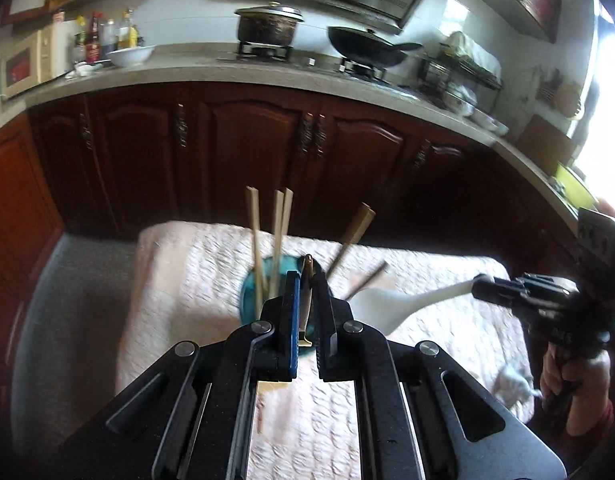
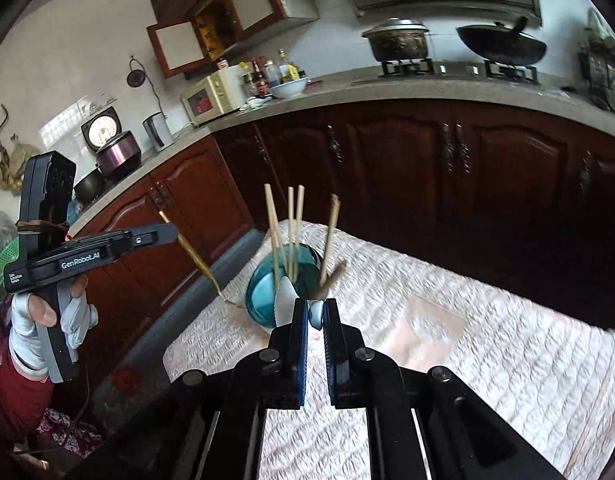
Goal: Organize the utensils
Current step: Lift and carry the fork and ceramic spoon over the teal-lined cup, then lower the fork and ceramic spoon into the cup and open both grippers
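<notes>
A teal glass cup (image 1: 247, 300) (image 2: 263, 292) stands on a table under a white quilted cloth (image 1: 187, 280) (image 2: 467, 340). Several chopsticks (image 1: 267, 232) (image 2: 291, 220) stick up out of it. My left gripper (image 1: 307, 276) (image 2: 171, 232) is shut on a gold fork (image 1: 306, 300) (image 2: 199, 264), held in the air left of the cup with its tines pointing down. My right gripper (image 2: 315, 304) (image 1: 477, 286) is shut on the handle of a white spoon (image 1: 387, 304) (image 2: 285, 300). The spoon's bowl hangs close to the cup.
Dark wooden cabinets (image 1: 247, 140) run behind the table under a grey counter (image 1: 187, 68). On the counter are a pot (image 1: 267, 26), a wok (image 1: 367, 46), a white bowl (image 1: 129, 56) and bottles. Grey floor (image 1: 67, 300) lies left of the table. A crumpled white rag (image 1: 511, 384) lies at the table's right edge.
</notes>
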{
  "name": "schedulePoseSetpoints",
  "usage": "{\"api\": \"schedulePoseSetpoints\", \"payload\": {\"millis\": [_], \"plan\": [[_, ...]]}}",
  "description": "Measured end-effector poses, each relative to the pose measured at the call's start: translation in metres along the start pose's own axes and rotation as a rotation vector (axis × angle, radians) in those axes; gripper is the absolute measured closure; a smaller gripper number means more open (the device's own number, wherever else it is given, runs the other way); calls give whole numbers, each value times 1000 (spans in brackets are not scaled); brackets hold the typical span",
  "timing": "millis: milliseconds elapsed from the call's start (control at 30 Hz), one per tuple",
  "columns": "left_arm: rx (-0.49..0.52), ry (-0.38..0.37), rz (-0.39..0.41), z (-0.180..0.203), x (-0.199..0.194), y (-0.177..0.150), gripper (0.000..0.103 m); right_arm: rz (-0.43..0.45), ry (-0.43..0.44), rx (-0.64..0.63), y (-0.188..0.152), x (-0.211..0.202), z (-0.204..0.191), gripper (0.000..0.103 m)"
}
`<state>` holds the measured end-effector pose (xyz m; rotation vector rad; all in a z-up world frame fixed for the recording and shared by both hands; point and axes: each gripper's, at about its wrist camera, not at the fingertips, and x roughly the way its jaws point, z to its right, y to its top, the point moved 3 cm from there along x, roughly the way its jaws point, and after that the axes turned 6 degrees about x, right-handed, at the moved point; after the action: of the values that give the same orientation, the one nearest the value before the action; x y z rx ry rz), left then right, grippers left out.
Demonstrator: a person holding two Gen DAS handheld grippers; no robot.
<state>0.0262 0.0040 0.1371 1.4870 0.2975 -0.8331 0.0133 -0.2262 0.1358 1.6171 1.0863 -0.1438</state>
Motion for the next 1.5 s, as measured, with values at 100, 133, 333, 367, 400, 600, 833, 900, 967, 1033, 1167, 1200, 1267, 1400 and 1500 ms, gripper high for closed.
{"api": "schedulePoseSetpoints", "payload": {"millis": [100,133,333,367,400,600,833,900,967,1033,1167,1200,1267,1400,1500], "plan": [[-25,22,-12,-13,17,3,98,-32,-1,-31,13,24,-14,96],[-29,34,-18,-16,24,3,98,-44,-7,-38,16,35,-17,96],[-48,44,-57,-28,56,0,98,-67,-62,-50,28,68,-21,96],[-48,45,-63,-28,60,-1,98,-76,-77,-59,31,74,-22,96],[-46,52,-71,-29,66,-2,98,-84,-78,-62,32,77,-21,96],[-42,64,-110,-33,87,-8,98,-165,-119,-95,35,115,-14,96],[-34,68,-156,-33,105,-18,98,-265,-149,-143,28,150,-15,96],[-45,67,-169,-33,112,-22,98,-287,-154,-147,23,159,-15,96],[-54,68,-179,-33,116,-26,98,-308,-154,-143,18,168,-14,96],[-60,70,-185,-33,119,-29,98,-326,-144,-130,13,174,-12,96],[-87,77,-182,-35,122,-33,98,-320,-110,-80,10,176,-6,96],[-94,75,-183,-36,123,-34,98,-316,-106,-72,10,177,-5,95],[-106,70,-185,-37,123,-34,98,-307,-102,-69,11,172,-4,88],[-112,70,-182,-36,117,-36,87,-268,-76,-52,14,156,-4,74],[-118,60,-168,-35,110,-36,75,-237,-74,-34,17,142,-2,74]]}}
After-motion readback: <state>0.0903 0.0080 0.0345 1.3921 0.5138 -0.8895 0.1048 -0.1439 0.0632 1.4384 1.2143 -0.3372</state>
